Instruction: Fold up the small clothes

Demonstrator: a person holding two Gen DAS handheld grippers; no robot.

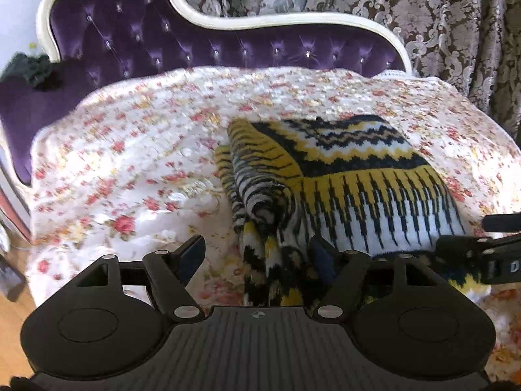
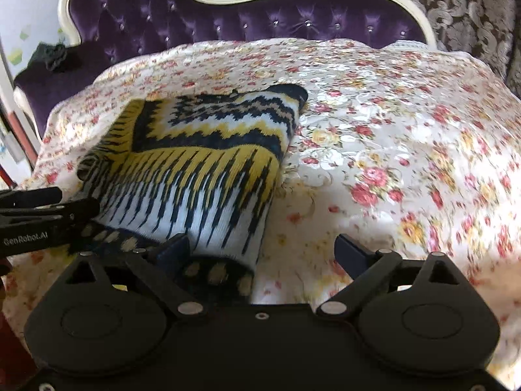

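A small knitted sweater [image 1: 351,176], yellow, black and white in zigzag pattern, lies partly folded on a floral bedspread [image 1: 130,169]; a rumpled sleeve hangs at its left side. My left gripper [image 1: 257,254] is open at the sweater's near edge, its right finger against the hem. In the right wrist view the sweater [image 2: 202,163] lies left of centre. My right gripper [image 2: 263,251] is open, its left finger on the sweater's near hem. Each gripper shows at the edge of the other's view: the right one [image 1: 488,251] and the left one [image 2: 42,221].
A purple tufted headboard [image 1: 208,42] with a white frame stands behind the bed. Patterned curtains [image 1: 456,32] hang at the back right. A dark cloth [image 1: 32,68] lies at the far left. Wooden floor [image 1: 13,312] shows at the lower left.
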